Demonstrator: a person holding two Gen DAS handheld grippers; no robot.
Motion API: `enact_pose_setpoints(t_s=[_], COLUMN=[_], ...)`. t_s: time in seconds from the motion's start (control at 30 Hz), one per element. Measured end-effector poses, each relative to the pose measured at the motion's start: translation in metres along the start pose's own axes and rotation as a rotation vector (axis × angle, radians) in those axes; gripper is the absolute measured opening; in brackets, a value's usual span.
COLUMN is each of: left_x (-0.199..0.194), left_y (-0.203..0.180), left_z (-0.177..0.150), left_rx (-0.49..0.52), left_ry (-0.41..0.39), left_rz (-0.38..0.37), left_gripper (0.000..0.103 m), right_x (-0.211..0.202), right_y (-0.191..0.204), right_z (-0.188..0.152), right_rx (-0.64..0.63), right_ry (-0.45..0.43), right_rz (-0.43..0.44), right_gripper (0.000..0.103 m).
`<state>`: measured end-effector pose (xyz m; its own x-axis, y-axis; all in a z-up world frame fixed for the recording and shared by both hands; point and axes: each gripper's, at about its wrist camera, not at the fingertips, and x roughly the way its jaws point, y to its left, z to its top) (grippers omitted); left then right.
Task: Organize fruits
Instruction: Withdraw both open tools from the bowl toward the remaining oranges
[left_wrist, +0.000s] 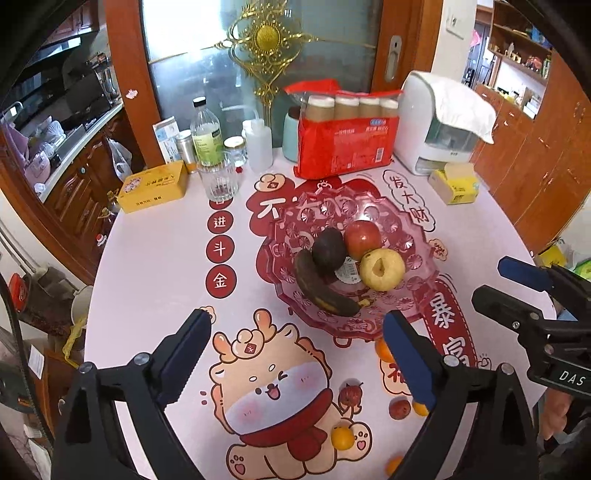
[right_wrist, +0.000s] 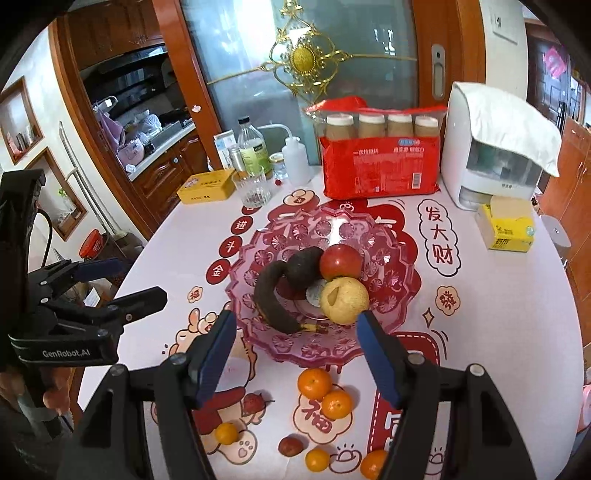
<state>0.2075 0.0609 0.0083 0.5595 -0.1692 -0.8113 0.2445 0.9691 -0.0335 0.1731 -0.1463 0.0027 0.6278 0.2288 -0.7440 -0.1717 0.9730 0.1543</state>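
Glossy translucent pink plastic fruit bowl (right_wrist: 388, 258), smooth printed tablecloth (right_wrist: 517, 314), matt blackened banana (right_wrist: 269, 295).

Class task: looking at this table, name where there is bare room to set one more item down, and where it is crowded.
Free: the strip between the yellow tin and the pink fruit bowl; also between bowl and tissue pack. Crowded: the bottles by the ribbed glass, and the oranges in front of the bowl.

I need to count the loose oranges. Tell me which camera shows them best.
The right wrist view: five oranges lie in plain sight on the table before the pink bowl. The left wrist view shows only four, some cut off by the left gripper's finger.
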Motion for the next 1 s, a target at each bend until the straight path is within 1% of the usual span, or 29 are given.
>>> enact_pose_setpoints(t_s=[0.13,0.3,0.4,0.6,0.67,0.8,0.9,1.0], left_x=[-0.023,-0.042,-0.052,-0.065,-0.064,-0.052,-0.037,-0.022], left_y=[0.000,-0.006,-0.013,-0.035,-0.043,-0.058,-0.066,-0.070], left_z=[-0.008,-0.017,-0.024,-0.051,-0.062,-0.088,-0.108,-0.125], left_rx=[0.004,0.023,0.037,0.095,0.126,0.183,0.197,0.191], left_ry=[-0.034,-0.070,-0.098,-0.149,-0.154,-0.134,-0.087,-0.039], left_rz=[-0.012,-0.024,-0.049,-0.120,-0.138,-0.165,-0.180,-0.172], left_gripper=[0.094,0.094,0.094,0.094,0.094,0.094,0.094,0.094], right_x=[-0.016,-0.036,-0.046,-0.062,-0.066,-0.067,-0.064,-0.057], right_y=[0.009,0.016,0.017,0.012,0.009,0.001,-0.007,-0.014], right_z=[-0.005,-0.017,-0.027,-0.052,-0.064,-0.085,-0.105,-0.122], right_rx=[-0.009,-0.013,-0.006,0.012,0.013,0.030,0.052,0.068], right_ry=[-0.018,-0.040,-0.048,-0.061,-0.059,-0.037,-0.013,0.015], right_rz=[-0.003,-0.018,-0.028,-0.087,-0.133,-0.185,-0.218,-0.232], right_gripper=[0.068,0.068,0.068,0.068,0.068,0.068,0.068,0.068])
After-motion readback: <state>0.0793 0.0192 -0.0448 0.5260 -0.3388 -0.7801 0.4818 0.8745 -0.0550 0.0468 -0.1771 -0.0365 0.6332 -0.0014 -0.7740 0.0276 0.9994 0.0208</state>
